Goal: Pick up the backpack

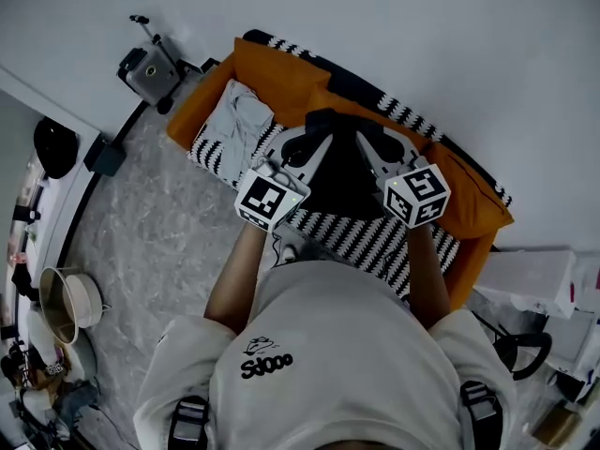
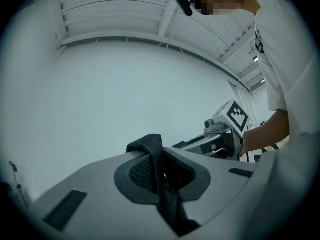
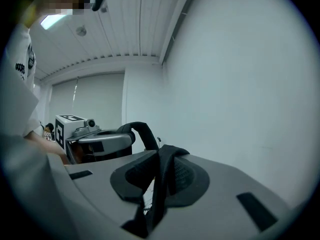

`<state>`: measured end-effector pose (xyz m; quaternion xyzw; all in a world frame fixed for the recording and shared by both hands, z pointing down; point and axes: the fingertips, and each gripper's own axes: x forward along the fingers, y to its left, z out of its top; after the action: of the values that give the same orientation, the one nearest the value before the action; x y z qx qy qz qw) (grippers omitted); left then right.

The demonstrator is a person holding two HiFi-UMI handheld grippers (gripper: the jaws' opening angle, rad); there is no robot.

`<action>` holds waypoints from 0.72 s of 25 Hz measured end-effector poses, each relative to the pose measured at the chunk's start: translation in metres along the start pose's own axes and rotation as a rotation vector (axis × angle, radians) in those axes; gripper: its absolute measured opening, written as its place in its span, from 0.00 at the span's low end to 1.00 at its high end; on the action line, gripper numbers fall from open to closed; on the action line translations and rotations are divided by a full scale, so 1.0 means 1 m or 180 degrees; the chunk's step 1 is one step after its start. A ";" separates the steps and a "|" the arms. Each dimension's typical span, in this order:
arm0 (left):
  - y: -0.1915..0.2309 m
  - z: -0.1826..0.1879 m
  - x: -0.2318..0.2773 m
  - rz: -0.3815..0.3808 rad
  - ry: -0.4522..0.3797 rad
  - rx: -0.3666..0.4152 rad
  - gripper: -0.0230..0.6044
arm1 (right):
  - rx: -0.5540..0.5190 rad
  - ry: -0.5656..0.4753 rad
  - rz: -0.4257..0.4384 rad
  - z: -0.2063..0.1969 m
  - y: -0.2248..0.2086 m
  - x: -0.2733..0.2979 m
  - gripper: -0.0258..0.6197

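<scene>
- Black backpack (image 1: 337,172), soft and bulky, sits mid-frame in the head view.
- Its black padded strap (image 2: 154,154) stands clamped at lower centre.
- A second strap (image 3: 164,171) is clamped likewise.

- A person in a cream short-sleeved T-shirt (image 1: 328,345), with a small dark printed logo (image 1: 266,361) near 6 o'clock in the head view.
- Dark shoulder straps (image 1: 190,420) with buckles sit at 7 and 5 o'clock.
- The left gripper (image 1: 312,146) and right gripper (image 1: 369,148) have grey bodies, and each carries a white cube (image 1: 270,198) with black square markers.
- The jaws are pale grey, fitted with dark mesh-textured pads (image 2: 137,176) and dark rectangular insets (image 2: 65,209).
</scene>
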<state>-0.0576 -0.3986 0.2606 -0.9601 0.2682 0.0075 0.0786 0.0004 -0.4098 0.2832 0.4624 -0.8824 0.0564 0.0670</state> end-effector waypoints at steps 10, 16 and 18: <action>0.026 0.064 -0.011 0.0221 -0.0161 0.0211 0.10 | -0.0346 -0.0278 0.0101 0.069 0.028 0.006 0.15; 0.035 0.095 -0.027 0.0299 -0.0384 0.0324 0.10 | -0.0431 -0.0423 0.0233 0.099 0.052 0.008 0.14; 0.039 0.101 -0.032 0.0340 -0.0324 0.0365 0.10 | -0.0467 -0.0430 0.0259 0.106 0.059 0.010 0.14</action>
<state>-0.1028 -0.3998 0.1574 -0.9368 0.3146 0.0452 0.1465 -0.0609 -0.4015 0.1785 0.4228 -0.9046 -0.0369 0.0387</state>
